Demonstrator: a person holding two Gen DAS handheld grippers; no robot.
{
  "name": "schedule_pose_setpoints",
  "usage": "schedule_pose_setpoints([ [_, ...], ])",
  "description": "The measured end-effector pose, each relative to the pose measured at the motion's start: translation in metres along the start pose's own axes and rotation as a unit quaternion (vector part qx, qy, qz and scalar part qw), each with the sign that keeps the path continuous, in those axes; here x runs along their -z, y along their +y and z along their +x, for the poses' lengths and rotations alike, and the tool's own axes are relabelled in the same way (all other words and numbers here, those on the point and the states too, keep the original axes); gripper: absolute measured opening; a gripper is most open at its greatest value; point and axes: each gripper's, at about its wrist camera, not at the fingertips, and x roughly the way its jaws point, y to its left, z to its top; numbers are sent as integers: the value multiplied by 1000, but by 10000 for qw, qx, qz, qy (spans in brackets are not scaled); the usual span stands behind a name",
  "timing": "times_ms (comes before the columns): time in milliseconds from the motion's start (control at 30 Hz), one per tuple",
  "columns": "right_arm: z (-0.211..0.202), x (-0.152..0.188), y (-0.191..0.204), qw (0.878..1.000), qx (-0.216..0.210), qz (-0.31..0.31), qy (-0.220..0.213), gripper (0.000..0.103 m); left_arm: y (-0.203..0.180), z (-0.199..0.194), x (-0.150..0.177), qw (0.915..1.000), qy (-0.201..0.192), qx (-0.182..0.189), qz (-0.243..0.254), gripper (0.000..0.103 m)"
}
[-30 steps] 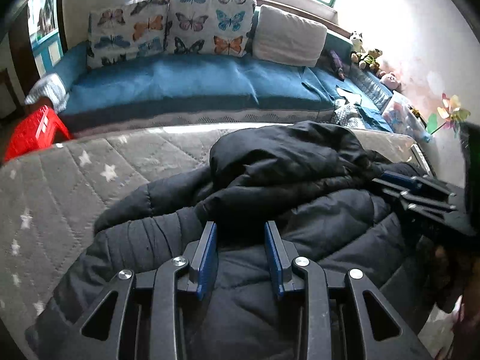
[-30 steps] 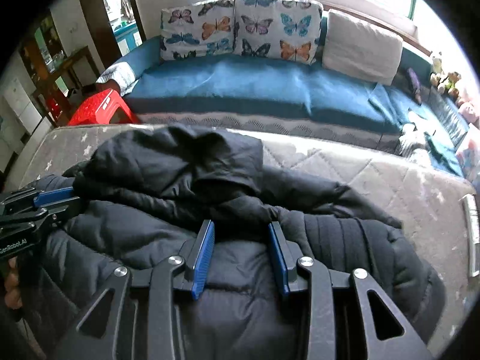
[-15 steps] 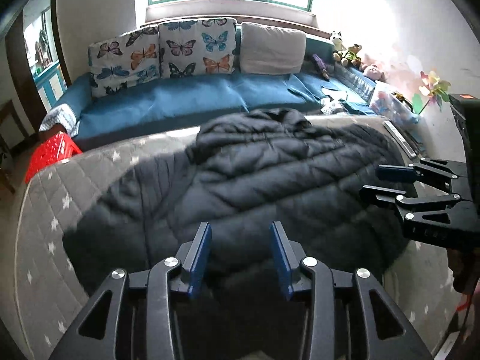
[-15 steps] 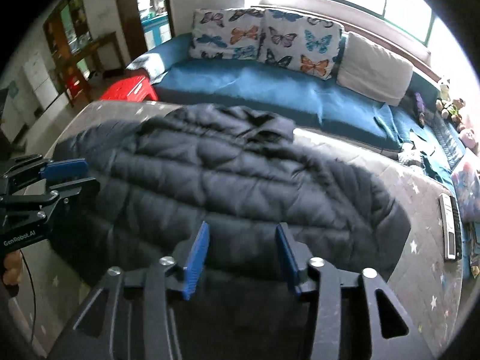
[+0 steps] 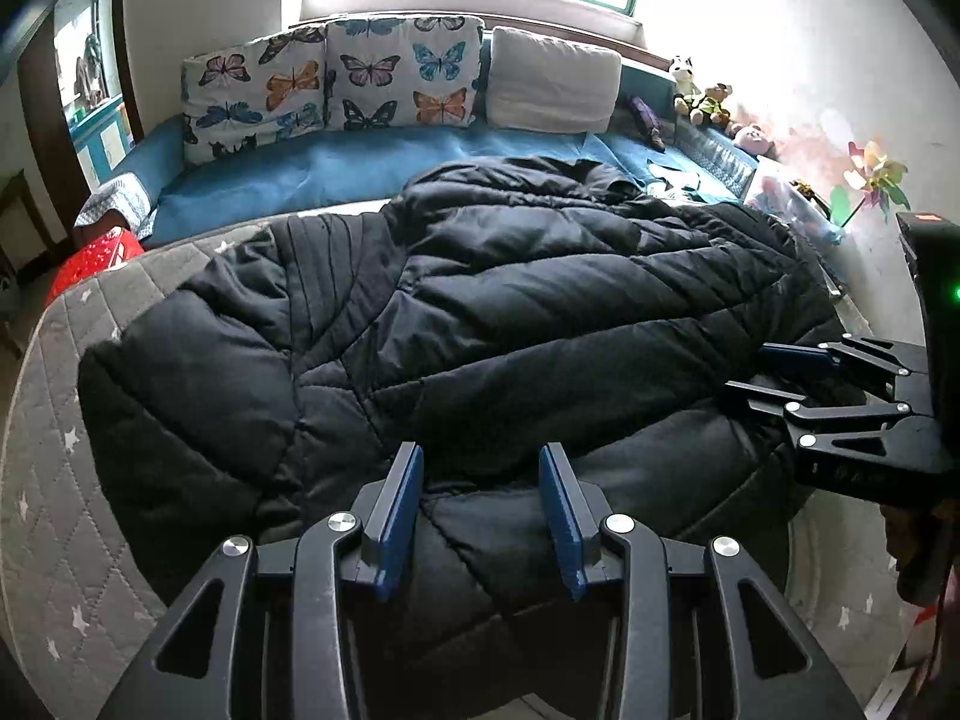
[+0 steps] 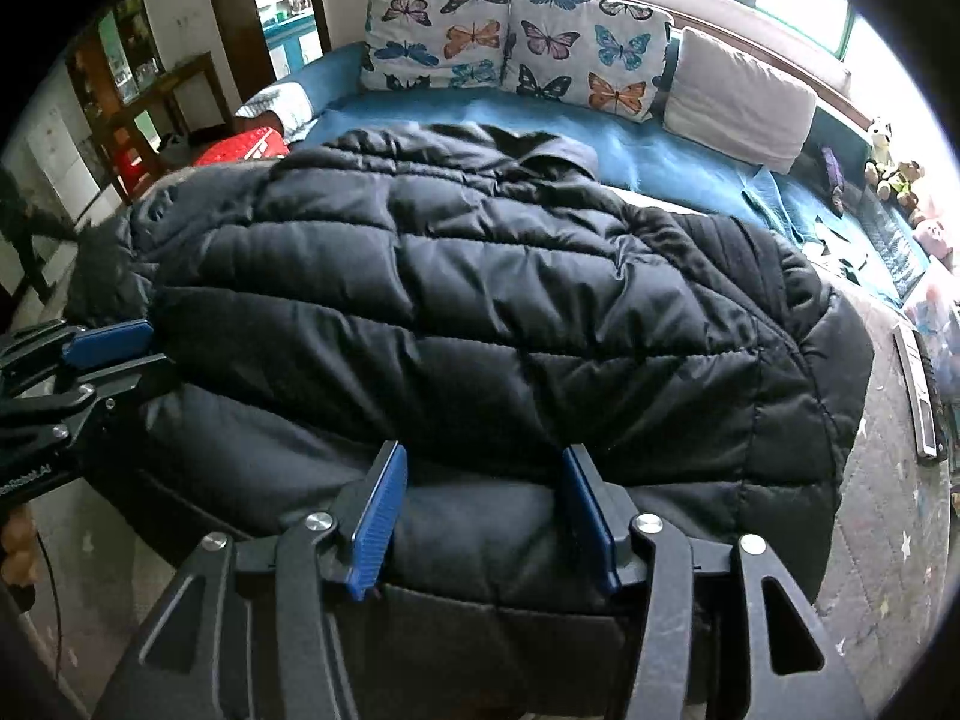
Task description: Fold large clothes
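A large black puffer jacket [image 5: 480, 324] lies spread out on the grey star-patterned mattress [image 5: 42, 480], collar toward the sofa, hem toward me. It also fills the right wrist view [image 6: 480, 312]. My left gripper [image 5: 480, 468] is open, its blue pads either side of the jacket's near hem on the left part. My right gripper [image 6: 480, 468] is open over the hem further right. Each gripper shows in the other's view: the right one [image 5: 780, 372] and the left one [image 6: 114, 354], both with jaws apart at the jacket's edge.
A blue sofa [image 5: 336, 168] with butterfly cushions [image 5: 336, 90] and a white pillow [image 5: 552, 90] stands behind the mattress. A red plastic stool [image 5: 90, 258] is at the far left. Soft toys [image 5: 708, 102] line the right wall. A dark flat device [image 6: 918, 396] lies on the mattress's right edge.
The jacket went from a bunched heap to spread flat across the mattress. Both grippers pulled back toward me to the near hem and stayed open.
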Motion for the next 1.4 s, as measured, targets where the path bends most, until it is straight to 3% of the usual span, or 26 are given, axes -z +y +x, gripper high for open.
schedule_pose_setpoints([
  [200,-2,8,3,9998,141,-69,-73,58,-4,9,-1,9999,58,-142,56,44],
  [367,-27,14,-2,9995,97,3,-287,58,-2,11,-6,9999,86,-102,16,44],
  [567,-56,28,-30,9984,432,226,-270,58,-2,12,-6,9999,50,-152,29,44],
  [833,-18,44,-47,9975,411,537,188,58,-6,15,-2,9997,30,-230,117,44],
  [1033,-20,43,-47,9977,354,550,179,58,-4,15,-3,9995,32,-262,181,44],
  [1233,-57,42,-39,9978,541,315,-235,58,0,-26,-4,9993,-259,-203,156,44],
  [1400,-74,36,-10,9989,80,126,-434,58,27,-61,9,9980,-552,-319,-25,44],
])
